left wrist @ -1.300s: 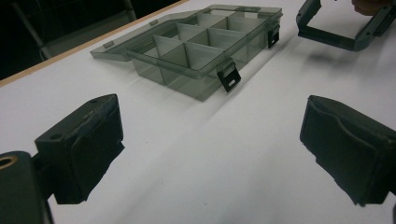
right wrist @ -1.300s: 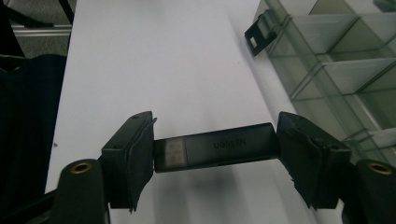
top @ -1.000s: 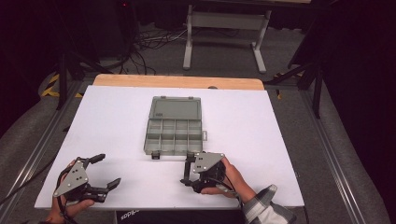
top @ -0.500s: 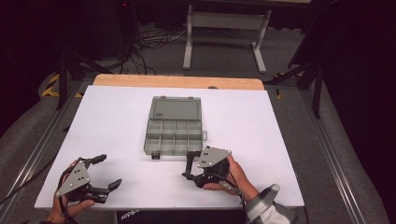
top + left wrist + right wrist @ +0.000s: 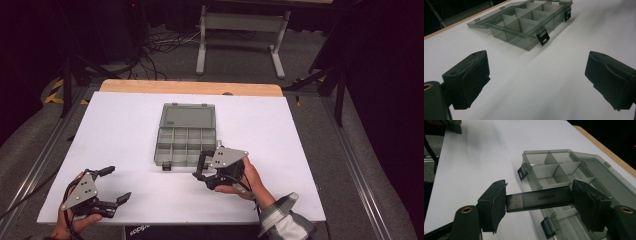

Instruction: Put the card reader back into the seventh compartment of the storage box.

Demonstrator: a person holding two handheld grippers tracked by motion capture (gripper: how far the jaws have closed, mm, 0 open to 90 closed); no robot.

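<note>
A white table top [image 5: 125,125] fills the dark room in front of me, with a smoky translucent plastic compartment box [image 5: 186,140] lying open mid-table. My right gripper [image 5: 206,170] pinches a dark grey UGREEN USB stick [image 5: 541,199] end to end, long axis spanning the jaws, just beside the box's near right corner. My left gripper [image 5: 111,187] hangs wide apart and empty, well off to the left, so the right is much nearer.

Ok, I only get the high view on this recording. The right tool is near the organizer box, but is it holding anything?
Observer: Yes. In the right gripper view, the right tool is shut on a grey USB stick, gripped end to end.
Reviewer: Any marking on it?
Observer: UGREEN is printed on its side.
Reviewer: And the left tool?
Observer: The left tool is open over bare white tabletop.
Reviewer: Anything in the box?
Observer: The compartments of the organizer box that face the left tool look empty.
</note>
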